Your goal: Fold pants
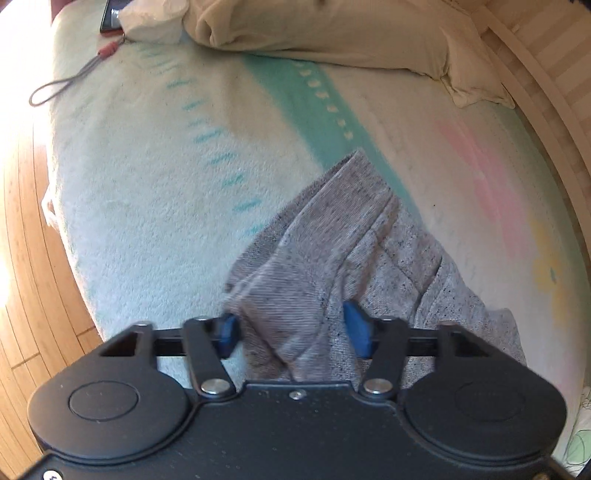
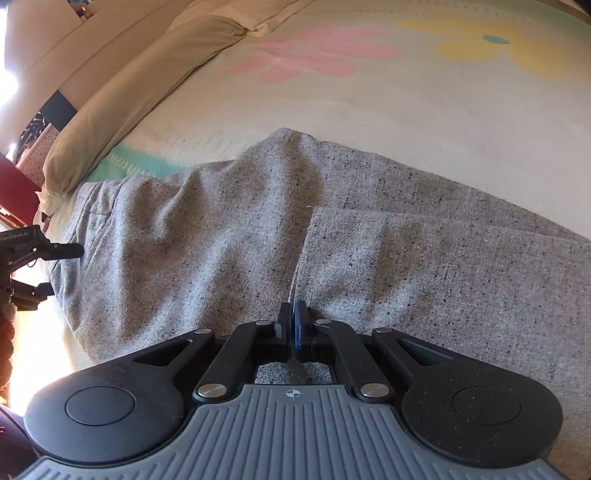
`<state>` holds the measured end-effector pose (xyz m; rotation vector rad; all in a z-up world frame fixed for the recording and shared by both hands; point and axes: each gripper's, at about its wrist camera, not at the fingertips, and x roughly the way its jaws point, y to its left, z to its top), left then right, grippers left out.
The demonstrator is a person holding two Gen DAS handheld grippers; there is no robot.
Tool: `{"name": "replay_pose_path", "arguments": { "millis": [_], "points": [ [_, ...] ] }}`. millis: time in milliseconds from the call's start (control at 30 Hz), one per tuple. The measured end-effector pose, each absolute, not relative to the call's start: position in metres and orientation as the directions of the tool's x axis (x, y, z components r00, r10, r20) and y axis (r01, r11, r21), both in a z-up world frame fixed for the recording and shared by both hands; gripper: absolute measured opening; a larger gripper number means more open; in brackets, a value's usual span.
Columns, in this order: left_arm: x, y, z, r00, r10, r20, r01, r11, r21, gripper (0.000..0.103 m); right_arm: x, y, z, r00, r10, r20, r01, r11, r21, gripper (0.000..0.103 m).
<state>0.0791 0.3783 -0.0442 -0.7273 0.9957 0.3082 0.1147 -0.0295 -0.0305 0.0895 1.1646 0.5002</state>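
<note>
Grey speckled pants [image 2: 207, 236] lie spread on the bed. In the right wrist view my right gripper [image 2: 295, 325] has its blue pads pressed together on the edge of a folded layer of the pants, and creases run from it up to a raised peak. In the left wrist view my left gripper [image 1: 291, 330] straddles a bunched ridge at one end of the pants [image 1: 332, 240]. Its blue pads [image 1: 356, 328] touch the cloth on both sides. The left gripper [image 2: 62, 269] also shows at the far left of the right wrist view, at the pants' end.
The bed wears a pale blanket [image 1: 147, 184] with a teal stripe and pink and yellow flowers. A beige pillow [image 1: 332, 33] lies at the head. A phone [image 1: 110, 16], a white cloth and a grey cord [image 1: 66, 81] sit near the far corner. Wood floor [image 1: 26, 221] borders the bed's left edge.
</note>
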Motion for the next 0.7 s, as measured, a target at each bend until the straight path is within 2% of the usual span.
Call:
{"name": "replay_pose_path", "arguments": {
  "millis": [67,167,333,467,700],
  "points": [
    [0.078,0.379,-0.037,0.572,-0.094,-0.815,-0.510,0.737,-0.443,0.033,0.114,-0.031,-0.026,0.305,0.425,-0.852,-0.327,0.887,0.326,0.003],
    [0.072,0.366,-0.018,0.613,-0.062,-0.787,-0.460,0.782,-0.420,0.030,0.105,-0.032,-0.017,0.325,0.432,-0.841,-0.333,0.885,0.326,0.003],
    [0.065,0.347,0.013,0.679,-0.038,-0.734,-0.378,0.838,-0.394,0.029,0.084,-0.027,-0.012,0.287,0.419,-0.861,-0.365,0.879,0.306,0.003],
    [0.058,0.339,0.035,0.732,-0.047,-0.680,-0.317,0.860,-0.400,0.028,0.070,-0.018,-0.033,0.193,0.432,-0.881,-0.377,0.862,0.340,0.001],
    [0.060,0.319,0.052,0.760,-0.034,-0.649,-0.245,0.909,-0.336,0.028,0.047,-0.005,-0.018,0.217,0.419,-0.882,-0.446,0.846,0.292,0.000]
  ]
}}
